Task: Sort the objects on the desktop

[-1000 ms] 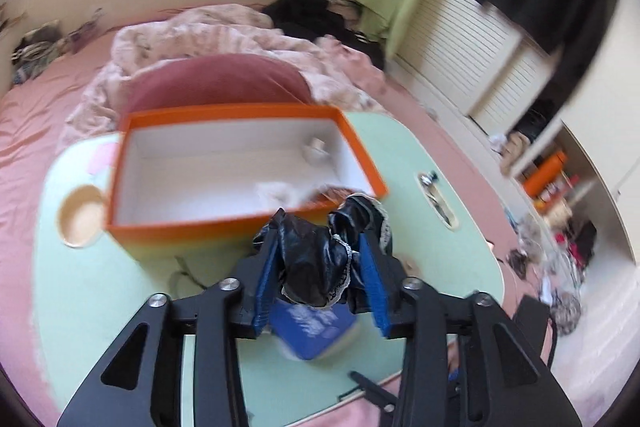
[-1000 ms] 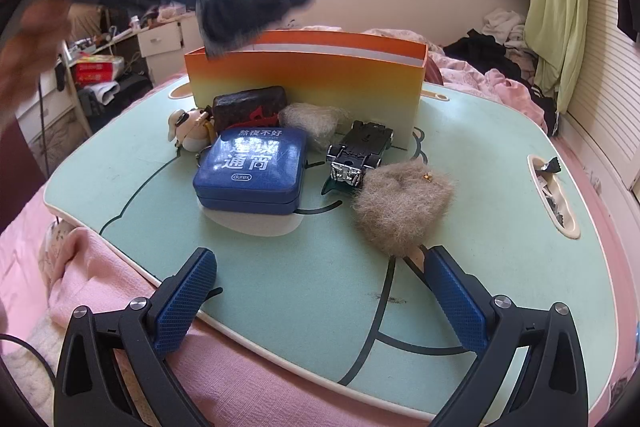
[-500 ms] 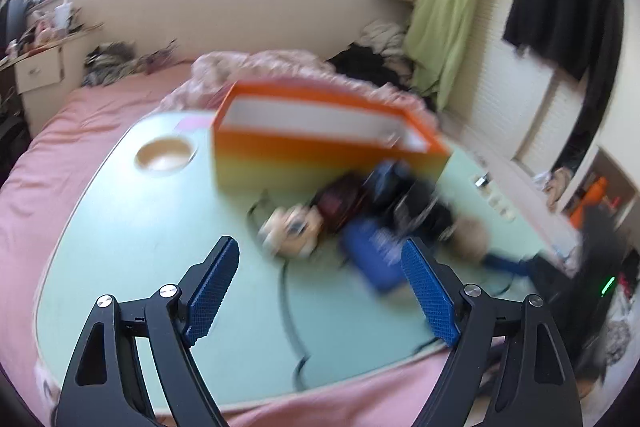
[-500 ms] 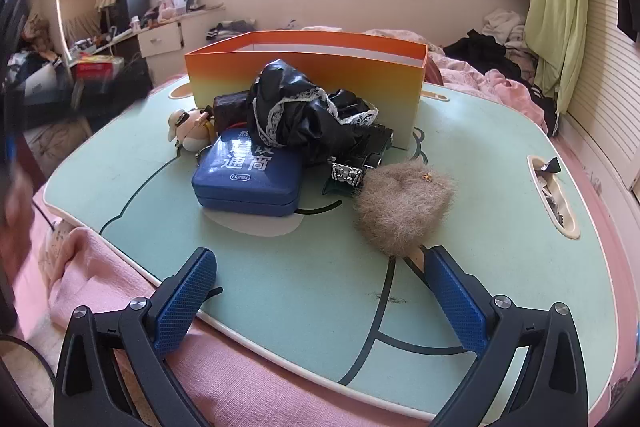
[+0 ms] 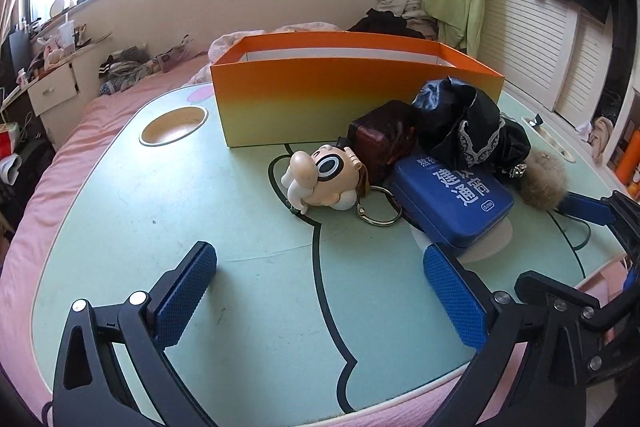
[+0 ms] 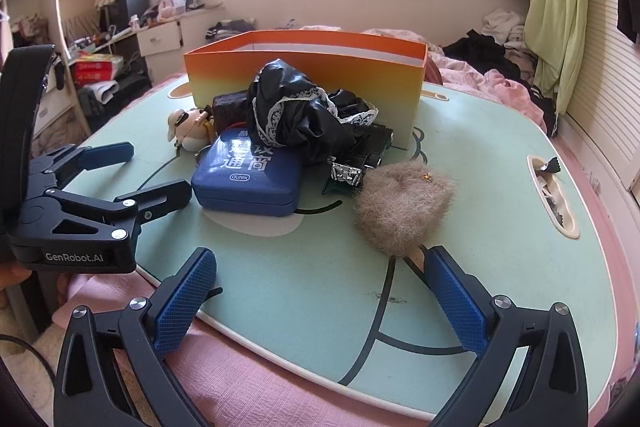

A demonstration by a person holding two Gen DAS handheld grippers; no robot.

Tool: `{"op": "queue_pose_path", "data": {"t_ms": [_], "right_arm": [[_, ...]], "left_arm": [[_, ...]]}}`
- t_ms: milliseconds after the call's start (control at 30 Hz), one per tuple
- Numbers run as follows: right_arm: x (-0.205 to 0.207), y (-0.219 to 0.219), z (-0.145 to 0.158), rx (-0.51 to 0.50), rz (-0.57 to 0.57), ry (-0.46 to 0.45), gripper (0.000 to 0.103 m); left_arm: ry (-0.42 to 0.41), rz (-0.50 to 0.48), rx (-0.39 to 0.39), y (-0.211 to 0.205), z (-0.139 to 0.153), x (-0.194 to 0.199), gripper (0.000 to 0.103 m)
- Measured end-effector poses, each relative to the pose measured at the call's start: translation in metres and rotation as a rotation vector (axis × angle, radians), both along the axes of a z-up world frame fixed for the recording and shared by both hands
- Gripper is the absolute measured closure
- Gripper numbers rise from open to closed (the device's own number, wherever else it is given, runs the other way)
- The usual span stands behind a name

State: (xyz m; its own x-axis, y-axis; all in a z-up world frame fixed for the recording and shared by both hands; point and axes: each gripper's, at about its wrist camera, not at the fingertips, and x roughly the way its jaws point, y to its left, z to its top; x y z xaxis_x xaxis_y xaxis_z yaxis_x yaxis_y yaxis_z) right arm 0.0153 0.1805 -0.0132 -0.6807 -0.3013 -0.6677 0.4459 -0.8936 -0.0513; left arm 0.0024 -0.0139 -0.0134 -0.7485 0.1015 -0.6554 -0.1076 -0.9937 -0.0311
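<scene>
Nearest, the right claw (image 6: 320,299) hangs wide open and empty over the desk (image 6: 304,291) edge. The left claw (image 5: 320,291) is opening, nothing between its jaws. Just beyond sits a fuzzy brown pouch (image 6: 404,203), judged soft and light, easy to pinch anywhere. The blue tin (image 6: 250,173) looks rigid and slick; grip its sides. Draped on it, black lace-trimmed cloth (image 6: 296,111) is limp. Farthest, the orange box (image 6: 308,75) stands open; its contents are hidden.

Left gripper (image 5: 320,291) angled down, jaws opening wide, nothing between its 2 blue pads (image 5: 186,291). Right gripper (image 6: 320,299) also angled down, jaws spread, empty. Both low, side by side.
</scene>
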Motion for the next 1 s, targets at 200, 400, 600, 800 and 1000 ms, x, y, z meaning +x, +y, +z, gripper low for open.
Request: {"op": "queue_pose_path", "data": {"t_ms": [200,400,600,800,1000], "right_arm": [[0.0000,0.0002,-0.0001,-0.001,0.001,-0.001,0.000],[-0.0002,0.0005,0.0000,-0.001,0.001,-0.001,0.000],[0.0000,0.0006,-0.0002,-0.002,0.001,-0.001,0.000],[0.0001,0.0008,-0.0003,-0.002,0.001,-0.001,0.000],[0.0004,0.0014,-0.0002,-0.004,-0.003,0.001,0.000]], "left_arm": [[0.000,0.000,0.000,0.0001,-0.0004,-0.0004,0.000],[0.000,0.000,0.000,-0.0001,-0.0009,-0.0005,0.000],[0.000,0.000,-0.001,0.0011,-0.0004,0.0022,0.000],[0.000,0.000,-0.001,0.0013,-0.0005,0.0029,0.000],[0.001,0.000,-0.001,0.0013,-0.0007,0.0036,0.000]]}}
